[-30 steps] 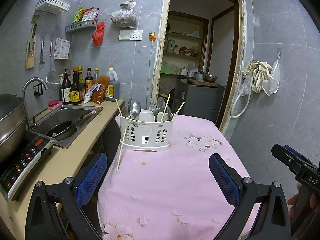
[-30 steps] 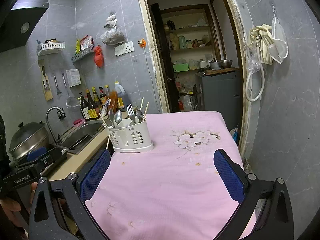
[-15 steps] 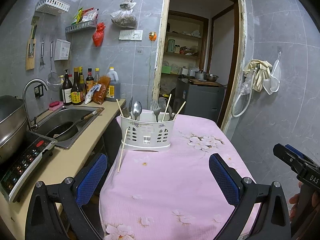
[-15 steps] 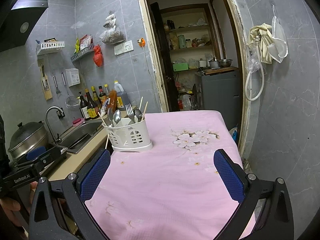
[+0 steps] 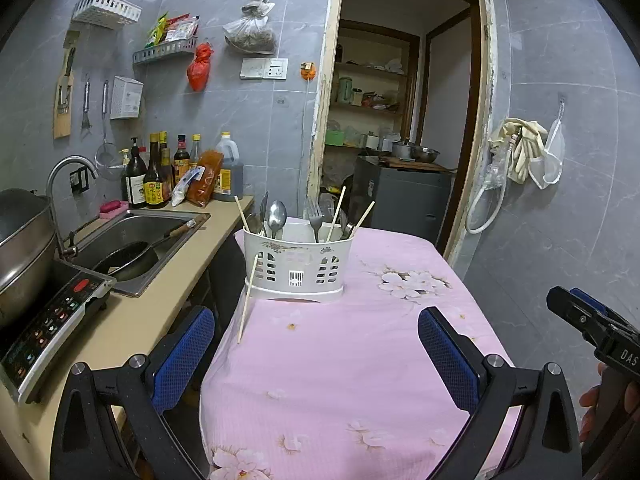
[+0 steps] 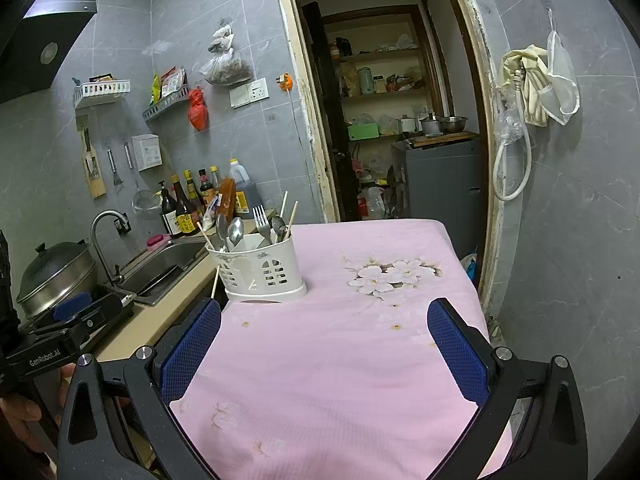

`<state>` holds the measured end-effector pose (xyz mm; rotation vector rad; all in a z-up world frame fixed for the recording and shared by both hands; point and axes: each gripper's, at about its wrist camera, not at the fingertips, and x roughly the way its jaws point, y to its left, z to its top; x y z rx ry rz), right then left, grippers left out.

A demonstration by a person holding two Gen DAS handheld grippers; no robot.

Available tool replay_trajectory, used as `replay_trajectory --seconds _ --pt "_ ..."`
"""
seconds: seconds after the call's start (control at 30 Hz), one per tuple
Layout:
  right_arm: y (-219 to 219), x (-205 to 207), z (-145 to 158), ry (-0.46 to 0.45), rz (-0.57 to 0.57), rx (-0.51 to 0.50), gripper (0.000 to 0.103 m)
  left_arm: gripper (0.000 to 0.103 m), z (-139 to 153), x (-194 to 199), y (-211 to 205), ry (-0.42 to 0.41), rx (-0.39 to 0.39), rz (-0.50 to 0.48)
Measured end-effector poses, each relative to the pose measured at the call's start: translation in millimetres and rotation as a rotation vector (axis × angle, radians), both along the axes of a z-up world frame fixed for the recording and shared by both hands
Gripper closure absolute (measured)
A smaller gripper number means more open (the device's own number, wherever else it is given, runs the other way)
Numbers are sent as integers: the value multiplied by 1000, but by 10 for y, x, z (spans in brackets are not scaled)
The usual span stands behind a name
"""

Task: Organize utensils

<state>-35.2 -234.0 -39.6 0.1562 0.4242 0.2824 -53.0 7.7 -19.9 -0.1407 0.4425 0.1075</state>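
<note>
Both grippers are held wide open with nothing between the blue pads. The left gripper (image 5: 316, 356) is poised over the near part of a pink floral tablecloth (image 5: 360, 360); the right gripper (image 6: 324, 352) is poised alongside it, to its right. Neither is touching anything.

Compared with a second ago, little is altered: the left view has been drawn back and raised slightly, so the caddy (image 5: 298, 266) appears a little farther off, and the right view is almost unchanged. No utensil has been moved.

The white caddy stands at the far left of the table, beside the counter (image 5: 132, 320). Spoons (image 5: 277, 216), a fork (image 5: 315, 216) and several chopsticks are stood upright inside it. One chopstick (image 5: 247, 300) is left outside, leaned against the caddy's left front with its lower end on the cloth near the table edge.

The task seems nearly done; the stray chopstick is judged the remaining item, nearest the left gripper
</note>
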Motion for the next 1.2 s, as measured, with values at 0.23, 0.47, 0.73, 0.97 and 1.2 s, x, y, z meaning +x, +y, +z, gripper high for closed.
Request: replay_trajectory --seconds 0.23,0.47,0.73,0.97,1.2 --pt "7 -6 -10 2 1 -1 1 0 -5 7 20 1 -1 0" --pt "-4 -23 -12 2 1 -1 1 0 -2 9 6 1 1 -1" --pt "7 -4 3 4 1 -1 1 0 -6 7 18 2 0 0" --pt "18 1 2 7 1 -2 1 0 -1 13 11 2 2 -1" --pt "18 -13 -16 10 2 -1 1 0 1 18 12 2 1 0"
